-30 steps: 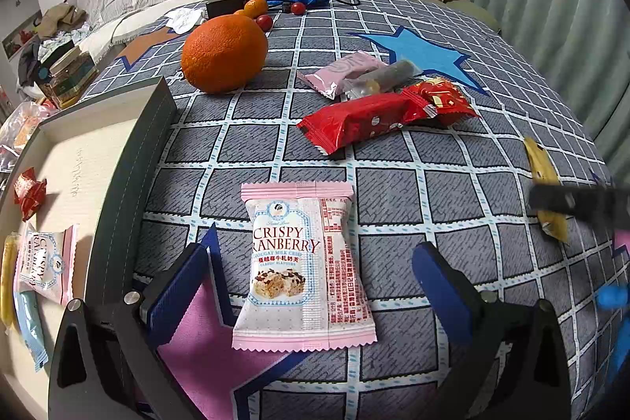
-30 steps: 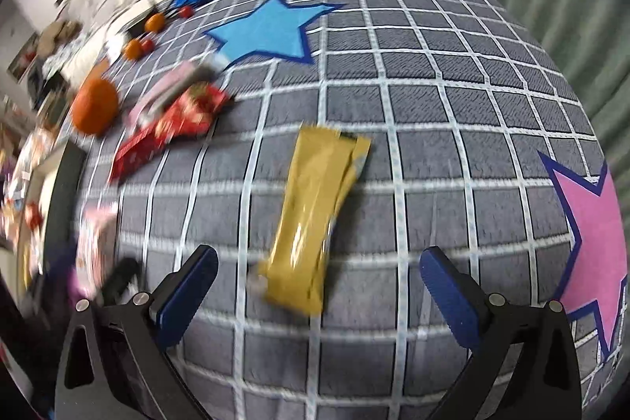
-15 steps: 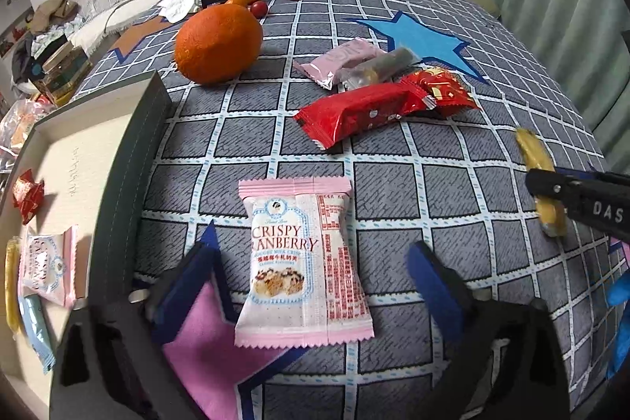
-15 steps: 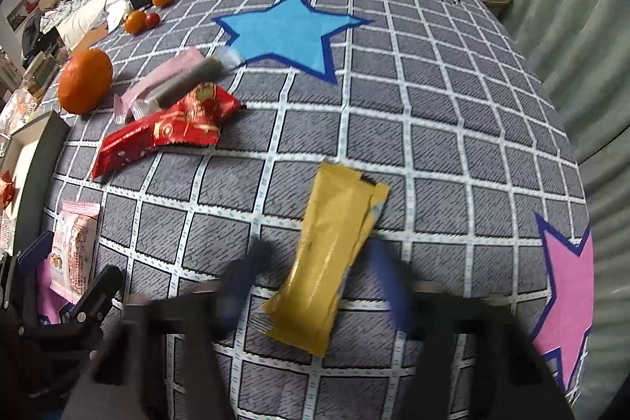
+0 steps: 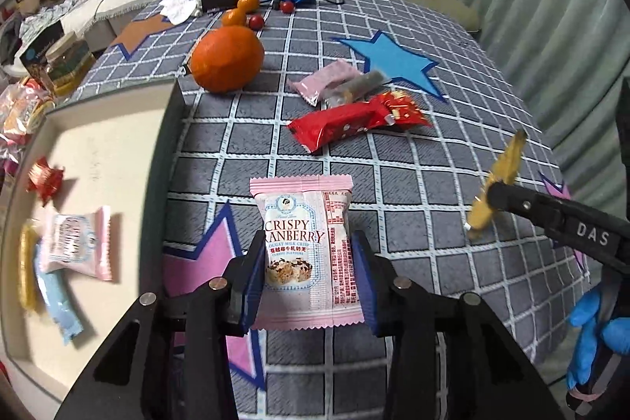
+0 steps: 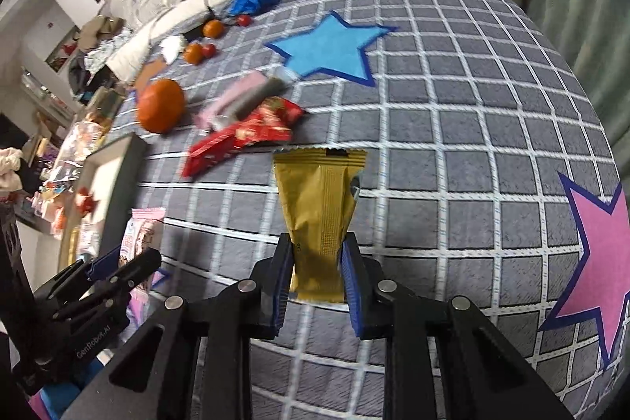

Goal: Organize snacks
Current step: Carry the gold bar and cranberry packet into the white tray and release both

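My left gripper (image 5: 307, 262) has just been closing and pinches the pink cranberry packet (image 5: 305, 254), long axis pointing away from me. My right gripper (image 6: 317, 274) is clamped on the gold bar (image 6: 319, 211), also lengthwise. Both look lifted off the checked cloth (image 5: 413, 184). The tray (image 5: 106, 144) lies left of the left gripper (that hand is nearer). Cluttered living room, sofa at the far end.
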`<state>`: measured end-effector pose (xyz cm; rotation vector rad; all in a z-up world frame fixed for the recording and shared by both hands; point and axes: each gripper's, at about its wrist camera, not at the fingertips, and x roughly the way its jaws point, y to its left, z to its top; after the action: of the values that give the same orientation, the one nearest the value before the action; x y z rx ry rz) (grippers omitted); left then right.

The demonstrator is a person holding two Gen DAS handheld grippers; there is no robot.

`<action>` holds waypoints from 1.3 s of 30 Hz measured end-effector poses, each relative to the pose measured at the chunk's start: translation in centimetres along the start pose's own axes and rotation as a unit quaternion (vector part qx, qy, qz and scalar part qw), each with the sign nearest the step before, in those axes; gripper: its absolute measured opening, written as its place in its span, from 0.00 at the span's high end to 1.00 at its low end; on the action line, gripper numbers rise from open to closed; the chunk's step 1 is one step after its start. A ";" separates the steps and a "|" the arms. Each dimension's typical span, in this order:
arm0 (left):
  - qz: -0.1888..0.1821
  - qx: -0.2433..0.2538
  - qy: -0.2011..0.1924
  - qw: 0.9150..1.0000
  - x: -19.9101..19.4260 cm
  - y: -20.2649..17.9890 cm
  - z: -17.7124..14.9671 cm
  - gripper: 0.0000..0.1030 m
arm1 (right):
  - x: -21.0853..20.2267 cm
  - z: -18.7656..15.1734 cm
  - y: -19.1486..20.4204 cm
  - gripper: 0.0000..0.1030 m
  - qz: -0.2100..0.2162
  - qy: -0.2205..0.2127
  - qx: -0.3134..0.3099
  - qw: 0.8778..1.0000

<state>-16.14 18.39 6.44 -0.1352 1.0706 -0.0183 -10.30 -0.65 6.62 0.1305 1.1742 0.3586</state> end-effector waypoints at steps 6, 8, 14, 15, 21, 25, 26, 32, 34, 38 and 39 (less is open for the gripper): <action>0.014 0.005 0.001 1.000 -1.8 1.6 -0.3 0.56 | -1.4 0.2 4.2 0.75 0.031 -0.018 -0.032 0.999; 0.014 -0.004 0.000 1.000 -2.4 2.7 -0.4 0.56 | -1.6 0.2 5.7 0.75 0.038 -0.020 -0.044 0.998; 0.024 -0.032 -0.031 0.999 -5.3 6.9 0.2 0.56 | -1.7 0.8 11.4 0.75 0.065 -0.016 -0.095 0.993; 0.029 -0.036 -0.036 0.998 -5.9 7.8 0.4 0.56 | -1.6 0.9 12.3 0.75 0.069 -0.015 -0.103 0.992; 0.072 -0.074 -0.054 0.993 -8.2 14.5 2.1 0.56 | 0.0 1.8 18.8 0.75 0.101 0.004 -0.155 0.983; 0.091 -0.097 -0.026 0.991 -6.9 18.1 2.2 0.56 | 2.0 2.4 22.9 0.75 0.115 0.020 -0.183 0.976; 0.094 -0.100 -0.020 0.990 -6.4 18.5 1.9 0.56 | 2.5 2.5 23.5 0.75 0.119 0.025 -0.185 0.975; 0.098 -0.113 0.025 0.988 -2.8 19.9 -0.1 0.55 | 6.3 2.9 27.7 0.74 0.132 0.064 -0.197 0.969; 0.103 -0.109 0.034 0.988 -2.2 19.9 -0.6 0.45 | 7.7 2.7 28.5 0.74 0.127 0.082 -0.206 0.967; 0.109 -0.102 0.019 0.989 -3.0 19.7 -0.5 0.23 | 8.6 2.4 28.4 0.19 0.113 0.100 -0.209 0.966; 0.107 -0.100 0.016 0.989 -3.4 19.7 -0.3 0.23 | 8.3 2.4 28.1 0.02 0.104 0.091 -0.207 0.968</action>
<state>-19.00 38.13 6.92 -0.2002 1.1137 0.2808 -11.11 28.68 8.26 -0.1488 1.2442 0.8073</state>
